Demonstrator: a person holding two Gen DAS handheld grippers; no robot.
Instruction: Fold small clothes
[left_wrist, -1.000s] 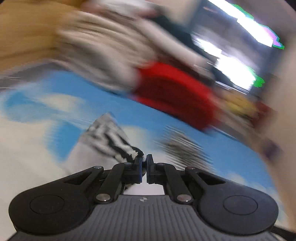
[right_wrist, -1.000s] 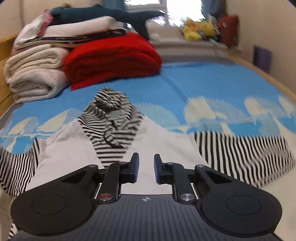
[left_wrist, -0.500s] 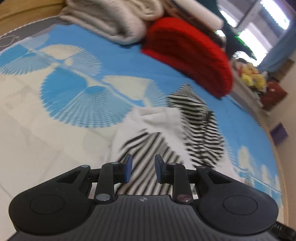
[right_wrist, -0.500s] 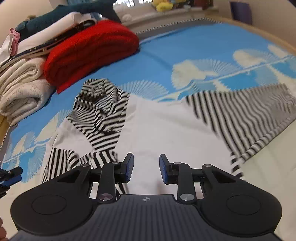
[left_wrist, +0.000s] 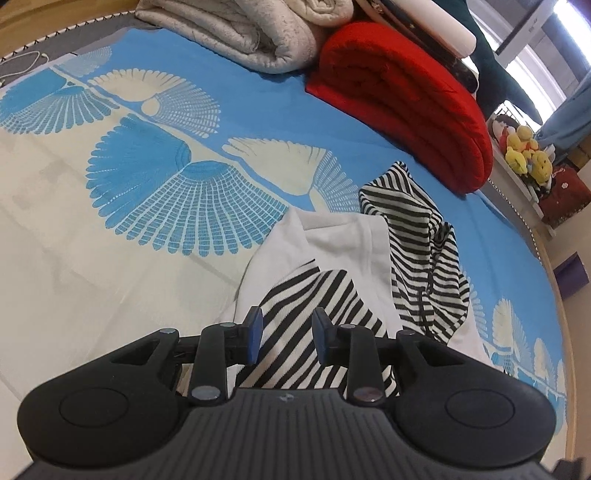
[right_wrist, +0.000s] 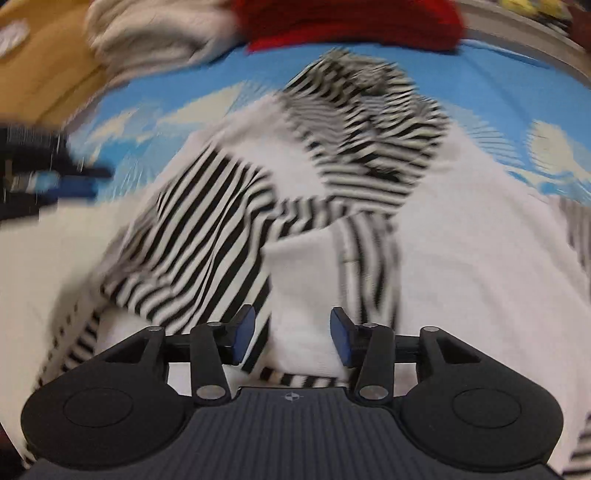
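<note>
Hoodie (left_wrist: 332, 236) lies on bed (left_wrist: 55, 229), one striped sleeve (left_wrist: 314, 306) folded across its white body. Left gripper (left_wrist: 286, 332) and right gripper (right_wrist: 291, 334) both spread, empty. Remaining folds not yet done.

Home bedroom: patterned bedsheet (left_wrist: 155, 177), folded red blanket (left_wrist: 402, 99), grey quilt (left_wrist: 251, 33), plush toys (left_wrist: 524, 153) by window.

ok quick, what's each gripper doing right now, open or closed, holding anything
Left gripper: jaws open, holding nothing, above the striped sleeve.
Right gripper: jaws open, holding nothing, over the white hoodie body.
</note>
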